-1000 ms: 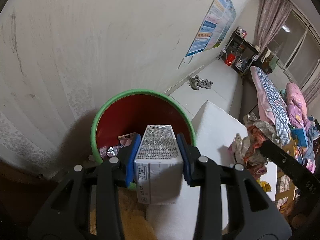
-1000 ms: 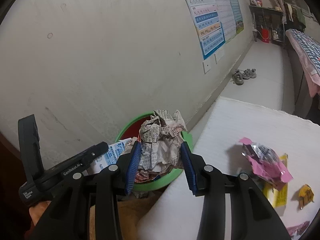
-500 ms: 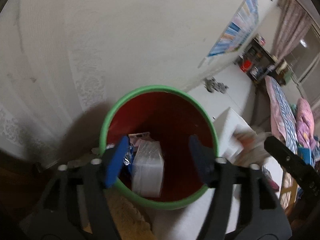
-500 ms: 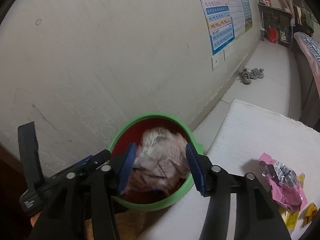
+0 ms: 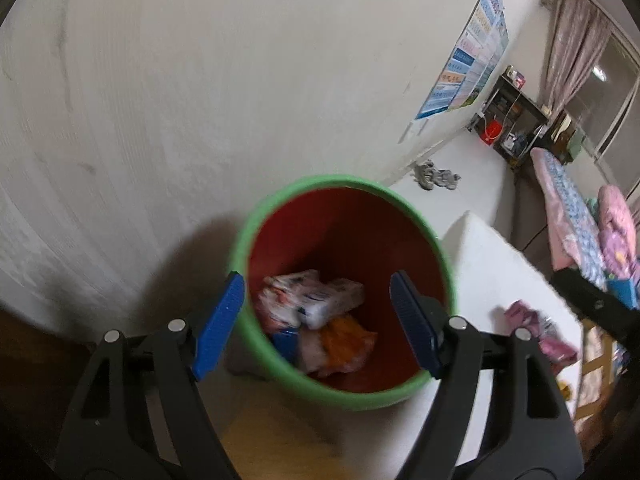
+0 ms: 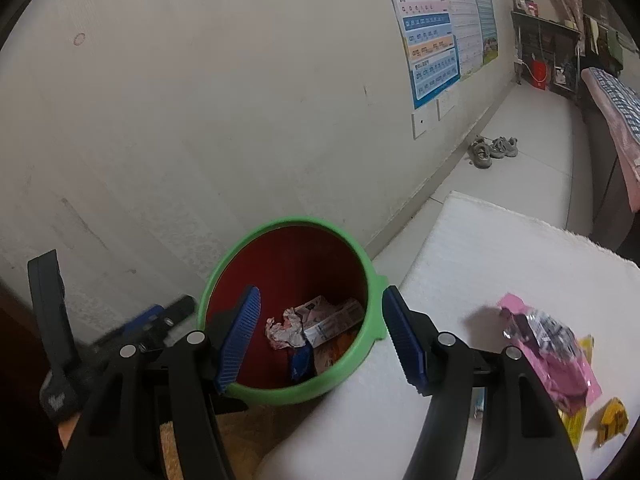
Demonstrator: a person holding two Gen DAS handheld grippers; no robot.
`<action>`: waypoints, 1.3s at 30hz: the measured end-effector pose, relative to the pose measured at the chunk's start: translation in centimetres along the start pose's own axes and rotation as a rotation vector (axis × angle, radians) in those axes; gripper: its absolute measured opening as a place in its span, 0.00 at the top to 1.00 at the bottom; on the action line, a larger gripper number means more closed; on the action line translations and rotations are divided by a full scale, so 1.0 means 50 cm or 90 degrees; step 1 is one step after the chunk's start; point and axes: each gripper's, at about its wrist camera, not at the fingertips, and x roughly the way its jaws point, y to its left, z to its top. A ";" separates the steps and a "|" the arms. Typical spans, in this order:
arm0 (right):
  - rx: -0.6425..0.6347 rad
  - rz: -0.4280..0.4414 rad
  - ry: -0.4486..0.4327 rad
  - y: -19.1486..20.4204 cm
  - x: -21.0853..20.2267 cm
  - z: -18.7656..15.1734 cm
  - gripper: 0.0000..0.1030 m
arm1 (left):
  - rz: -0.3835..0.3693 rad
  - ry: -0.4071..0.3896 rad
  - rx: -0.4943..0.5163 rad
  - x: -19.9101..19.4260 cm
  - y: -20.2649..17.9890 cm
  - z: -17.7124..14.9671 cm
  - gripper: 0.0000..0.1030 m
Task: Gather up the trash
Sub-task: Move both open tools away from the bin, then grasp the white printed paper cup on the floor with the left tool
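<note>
A green-rimmed bin point(image 5: 280, 200) with a red inside stands by the wall, also in the right wrist view as the bin point(image 6: 372, 320). In it lie a white carton point(image 5: 332, 300), crumpled paper point(image 6: 286, 326) and orange wrappers point(image 5: 344, 344). My left gripper point(image 5: 316, 320) hangs over the bin, its jaws opening with nothing between them. My right gripper point(image 6: 320, 336) is above the bin too, jaws opening and empty. On the white mat point(image 6: 500, 256) lie a pink wrapper point(image 6: 548, 352) and yellow scraps point(image 6: 610, 420).
The bin stands close to a pale wall point(image 6: 200, 120) hung with posters point(image 6: 440, 20). A pair of shoes point(image 6: 492, 150) sits on the floor farther along. A bed point(image 5: 580, 216) and a dark shelf point(image 5: 516, 120) fill the far right. Brown cloth point(image 5: 280, 440) lies under the grippers.
The left gripper let go of the white carton and the right gripper let go of the crumpled paper; both dropped into the bin. Both jaws spread wider and both hands sank slightly toward the bin.
</note>
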 end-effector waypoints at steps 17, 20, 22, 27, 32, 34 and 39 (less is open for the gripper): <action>0.068 -0.028 0.047 -0.034 0.036 -0.150 0.40 | 0.141 0.287 -0.107 0.356 0.400 -0.370 0.39; 0.072 -0.030 0.065 -0.041 0.058 -0.154 0.40 | 0.145 0.313 -0.118 0.443 0.428 -0.441 0.39; 0.072 -0.028 0.072 -0.042 0.070 -0.158 0.40 | 0.159 0.325 -0.103 0.496 0.435 -0.481 0.39; 0.064 -0.024 0.089 -0.041 0.090 -0.169 0.40 | 0.186 0.351 -0.155 0.603 0.493 -0.537 0.39; 0.068 -0.028 0.118 -0.056 0.105 -0.184 0.40 | 0.224 0.373 -0.189 0.674 0.537 -0.557 0.39; 0.075 -0.031 0.128 -0.066 0.110 -0.192 0.40 | 0.229 0.389 -0.184 0.695 0.542 -0.562 0.39; 0.096 -0.035 0.142 -0.088 0.120 -0.201 0.40 | 0.210 0.444 -0.175 0.739 0.547 -0.577 0.39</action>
